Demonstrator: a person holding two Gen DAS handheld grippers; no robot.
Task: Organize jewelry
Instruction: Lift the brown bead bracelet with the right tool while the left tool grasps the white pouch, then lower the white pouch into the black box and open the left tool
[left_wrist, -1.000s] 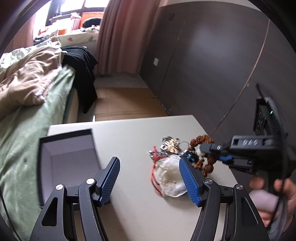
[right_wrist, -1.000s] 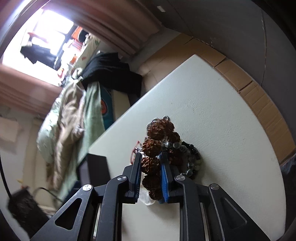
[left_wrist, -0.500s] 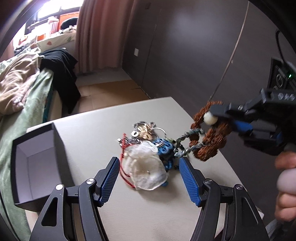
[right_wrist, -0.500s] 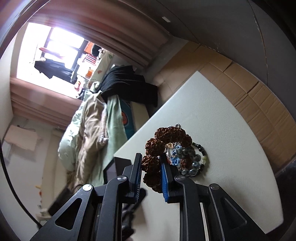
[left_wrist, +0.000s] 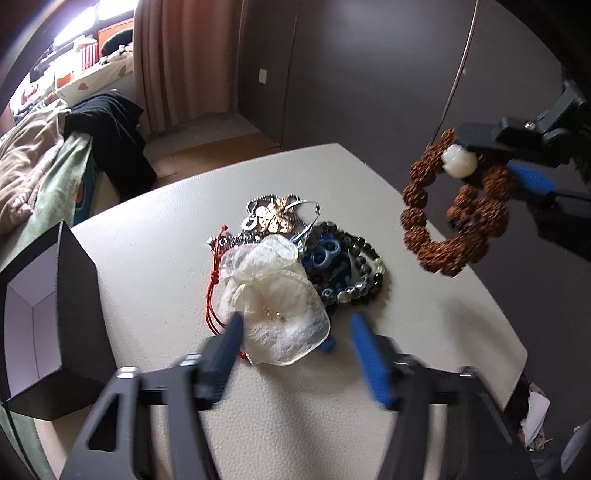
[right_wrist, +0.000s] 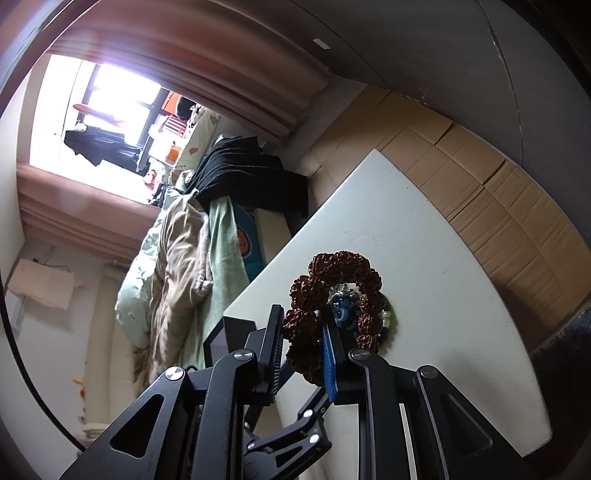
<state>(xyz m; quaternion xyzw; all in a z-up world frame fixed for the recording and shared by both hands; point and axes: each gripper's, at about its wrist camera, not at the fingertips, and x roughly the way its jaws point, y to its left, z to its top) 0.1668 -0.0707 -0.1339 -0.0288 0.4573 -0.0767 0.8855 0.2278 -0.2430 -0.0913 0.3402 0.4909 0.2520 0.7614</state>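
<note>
While the right claw (right_wrist: 303, 334) is pinching a brown seed-bead bracelet (left_wrist: 448, 218) between its pads, that bracelet is hanging clear above the table (left_wrist: 159, 236), with a single pale bead (left_wrist: 459, 161) sitting up at the claw's tip. In the right wrist view the knobbly loop (right_wrist: 338, 291) is curling up and away from the two pads, and a few blue and dark beads are showing through its middle from the heap below.

The left claw (left_wrist: 295, 341) is hovering low over the near edge of the heap, its blue pads blurred; its jaws have just been closing in and are standing partly spread, with the lower hem of a sheer white pouch (left_wrist: 273, 306) lying between them, though no pad is seen pressing on it.

Just beyond the pouch, red cord (left_wrist: 213, 291) is trailing out on its left side, a dark beaded bracelet (left_wrist: 364, 277) with blue ring-shaped pieces (left_wrist: 325, 254) is lying against its right side, and a gold and silver metal piece (left_wrist: 275, 218) with a thin wire hoop is lying farther back. All of these are touching one another in one cluster near the middle of the table.

An open black box (left_wrist: 55, 314) with a pale lining is sitting at the table's left edge, well apart from the heap. A bed (left_wrist: 33, 173) with rumpled covers and a black garment (left_wrist: 107, 136) is lying behind it.
</note>
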